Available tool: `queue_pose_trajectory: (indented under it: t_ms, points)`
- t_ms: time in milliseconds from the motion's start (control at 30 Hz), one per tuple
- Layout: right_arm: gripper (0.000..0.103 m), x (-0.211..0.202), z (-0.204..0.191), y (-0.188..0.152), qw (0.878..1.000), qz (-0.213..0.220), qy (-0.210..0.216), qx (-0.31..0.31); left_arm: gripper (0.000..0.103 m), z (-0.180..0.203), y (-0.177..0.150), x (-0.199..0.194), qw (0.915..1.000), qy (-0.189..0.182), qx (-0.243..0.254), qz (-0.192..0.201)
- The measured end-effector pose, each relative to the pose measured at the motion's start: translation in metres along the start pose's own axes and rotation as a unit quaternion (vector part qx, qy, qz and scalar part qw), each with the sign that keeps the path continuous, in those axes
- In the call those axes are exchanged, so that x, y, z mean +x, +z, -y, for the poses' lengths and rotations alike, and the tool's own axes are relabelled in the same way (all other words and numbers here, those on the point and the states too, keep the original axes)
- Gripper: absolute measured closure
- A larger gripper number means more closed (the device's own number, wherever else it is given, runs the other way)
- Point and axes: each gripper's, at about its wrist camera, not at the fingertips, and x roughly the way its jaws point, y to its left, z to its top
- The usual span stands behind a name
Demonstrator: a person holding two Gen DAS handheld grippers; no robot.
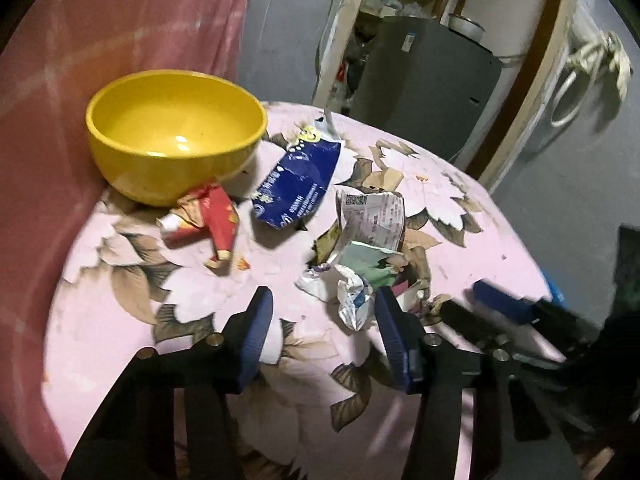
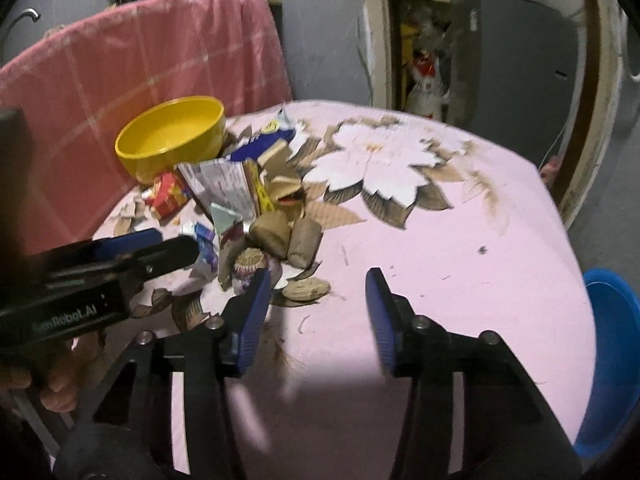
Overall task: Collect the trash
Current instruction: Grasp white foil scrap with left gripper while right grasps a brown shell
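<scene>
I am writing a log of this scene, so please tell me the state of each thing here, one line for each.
left gripper: open, holding nothing.
right gripper: open, holding nothing.
yellow bowl: upright, empty.
blue wrapper: torn open, lying flat.
red packet: crumpled, beside the bowl.
white wrapper: torn, crumpled.
blue basin: beside the table, contents hidden.

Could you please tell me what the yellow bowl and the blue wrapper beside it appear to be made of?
Round yellow bowl: probably glossy plastic or glazed ceramic, given bright highlights inside its smooth wall. Crumpled blue printed wrapper: thin plastic or foil film, creased and torn-edged, with a slight sheen.
</scene>
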Motion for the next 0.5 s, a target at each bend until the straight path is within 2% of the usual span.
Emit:
queue_pose_trajectory:
  t_ms: [133, 200, 300, 500]
  points:
    - [0.031, 0.013, -0.002, 0.001, 1.0, -0.028, 0.004, -0.004, 0.069, 0.0, 0.004, 0.004, 0.9996, -0.022, -0.015, -0.012]
    - [0.032, 0.015, -0.004, 0.001, 0.999, -0.032, 0.005, -0.007, 0.078, 0.002, 0.004, 0.006, 0.9994, -0.028, -0.013, -0.017]
    - [0.045, 0.016, -0.005, 0.001, 0.999, -0.034, 0.011, -0.013, 0.088, 0.007, 0.005, 0.006, 0.9991, -0.033, -0.008, -0.025]
    - [0.046, 0.01, -0.006, -0.001, 0.999, -0.026, 0.016, -0.013, 0.094, 0.012, 0.003, -0.002, 0.9993, -0.031, -0.004, -0.019]
